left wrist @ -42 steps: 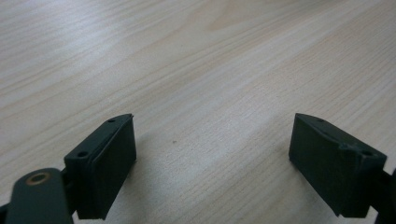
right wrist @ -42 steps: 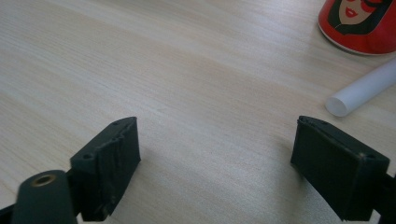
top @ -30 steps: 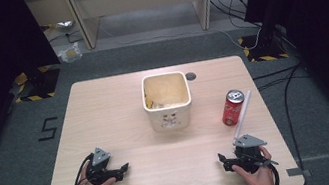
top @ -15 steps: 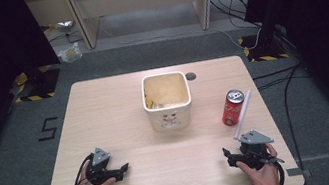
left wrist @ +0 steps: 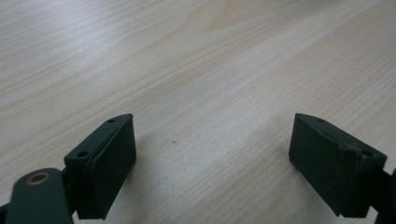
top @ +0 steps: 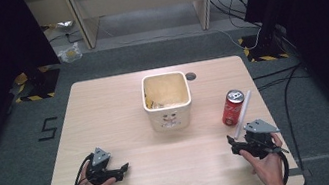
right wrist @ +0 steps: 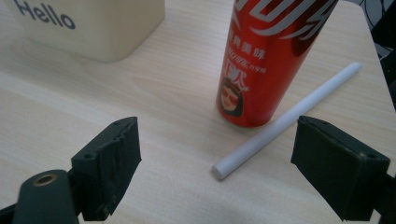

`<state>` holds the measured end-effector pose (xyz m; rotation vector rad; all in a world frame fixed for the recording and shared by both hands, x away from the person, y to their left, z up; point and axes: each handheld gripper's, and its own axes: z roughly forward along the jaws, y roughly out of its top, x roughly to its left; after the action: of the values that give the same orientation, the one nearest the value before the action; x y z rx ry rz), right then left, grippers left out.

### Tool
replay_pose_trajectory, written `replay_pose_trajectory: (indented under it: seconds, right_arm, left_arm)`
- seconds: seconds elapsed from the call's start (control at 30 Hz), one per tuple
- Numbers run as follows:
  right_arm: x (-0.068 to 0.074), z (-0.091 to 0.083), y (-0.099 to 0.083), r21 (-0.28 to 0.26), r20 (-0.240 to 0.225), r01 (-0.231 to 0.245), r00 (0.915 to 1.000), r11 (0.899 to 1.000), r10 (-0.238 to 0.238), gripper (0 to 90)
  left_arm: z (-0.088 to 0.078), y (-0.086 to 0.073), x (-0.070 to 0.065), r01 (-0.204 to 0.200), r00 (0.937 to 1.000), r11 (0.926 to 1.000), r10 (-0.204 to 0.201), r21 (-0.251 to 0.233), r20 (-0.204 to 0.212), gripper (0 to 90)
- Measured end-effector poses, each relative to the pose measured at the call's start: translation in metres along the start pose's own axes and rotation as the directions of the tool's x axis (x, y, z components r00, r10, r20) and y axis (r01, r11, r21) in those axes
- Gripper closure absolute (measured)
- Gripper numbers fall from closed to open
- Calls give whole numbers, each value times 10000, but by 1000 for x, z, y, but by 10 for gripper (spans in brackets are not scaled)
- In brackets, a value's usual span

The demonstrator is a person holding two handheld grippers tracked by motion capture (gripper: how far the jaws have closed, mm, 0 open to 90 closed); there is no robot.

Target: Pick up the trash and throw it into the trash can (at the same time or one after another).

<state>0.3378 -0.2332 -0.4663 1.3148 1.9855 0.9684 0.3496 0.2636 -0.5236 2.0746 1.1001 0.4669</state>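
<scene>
A red drink can (top: 232, 107) stands upright on the right part of the wooden table (top: 105, 112), with a white straw (top: 247, 108) lying just to its right. A cream square bin (top: 167, 101) sits at the table's middle. My right gripper (top: 238, 142) rests near the front edge, just short of the can, open and empty. In the right gripper view the can (right wrist: 266, 60) and the straw (right wrist: 289, 119) lie ahead of the open right gripper (right wrist: 217, 172). My left gripper (top: 122, 169) lies at the front left, open over bare wood, as the left gripper view (left wrist: 212, 163) confirms.
The bin (right wrist: 93, 23) carries a "Hello" print and holds some pale scraps. A dark round cable hole (top: 190, 76) lies behind it. Cables run over the floor to the right of the table. Bare wood stretches between the two grippers.
My right gripper has crept forward and a little to the right, closer to the can and straw. The left gripper has stayed put.
</scene>
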Motion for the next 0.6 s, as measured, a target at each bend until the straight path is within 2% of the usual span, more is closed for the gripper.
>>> replay_pose_trajectory:
  seconds: [0.1,0.37,0.6]
  right_arm:
    - [-6,4,5,-61,27,-186,9998,9998,186,155]
    - [-14,10,14,-152,173,-142,9997,9998,144,157]
    - [-22,15,20,-197,244,-309,9992,9993,314,157]
  left_arm:
    - [0,0,0,1,10000,10000,-1,9,5,140]
    - [0,0,0,-3,10000,10000,3,9,6,140]
    - [0,0,0,-1,10000,10000,1,12,7,140]
